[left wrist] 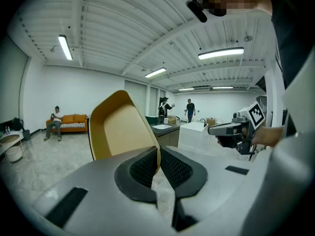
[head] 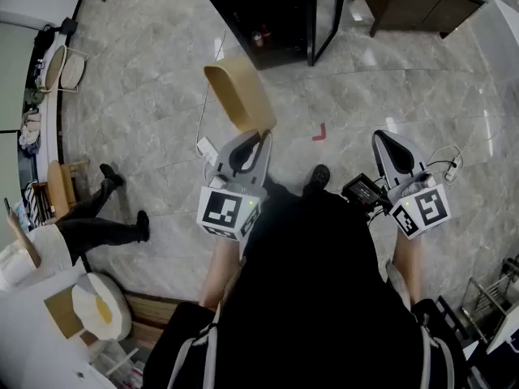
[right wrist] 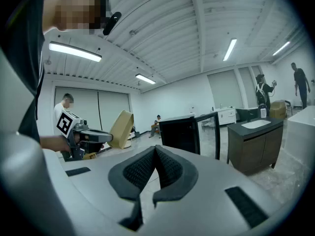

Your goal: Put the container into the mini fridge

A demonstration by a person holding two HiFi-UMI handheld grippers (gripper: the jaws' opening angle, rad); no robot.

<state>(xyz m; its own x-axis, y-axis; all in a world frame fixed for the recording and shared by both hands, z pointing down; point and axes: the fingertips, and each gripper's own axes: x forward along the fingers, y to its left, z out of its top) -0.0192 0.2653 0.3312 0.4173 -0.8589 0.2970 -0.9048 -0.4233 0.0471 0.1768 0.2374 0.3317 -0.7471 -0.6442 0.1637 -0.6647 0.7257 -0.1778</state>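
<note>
Over the marble floor [head: 154, 96], I am pinching the container [head: 239, 94] by its thin rim with my left gripper [head: 261, 134]; it is looking light and bendy. My right gripper [head: 386, 138] is idling closed, empty.

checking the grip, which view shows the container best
The left gripper view: the container fills the middle, its wall pinched in the jaws of the left gripper. The head view shows the container from above, smaller. The right gripper view shows it small and far off.

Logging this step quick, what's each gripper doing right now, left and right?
Left gripper: shut on the rim of the tan container.
Right gripper: shut, nothing between its jaws.
</note>
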